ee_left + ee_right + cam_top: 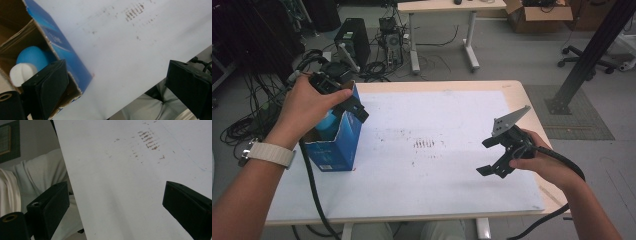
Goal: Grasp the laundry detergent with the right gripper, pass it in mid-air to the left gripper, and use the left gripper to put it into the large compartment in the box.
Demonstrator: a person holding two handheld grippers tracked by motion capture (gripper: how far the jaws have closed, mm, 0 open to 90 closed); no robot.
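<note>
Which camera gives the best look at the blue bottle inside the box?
The left gripper view: it looks into the open blue box and shows the blue bottle with its white cap. The high view catches just a sliver of the bottle behind the left hand.

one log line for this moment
left gripper: open, over blue box | bottle: in box | right gripper: open, empty

No legible text anywhere. Blue box (343, 137), near left of table (452, 200): pale print on its side, too small and blurry to read. Brown marks mid-table are smudges, not letters.
</note>
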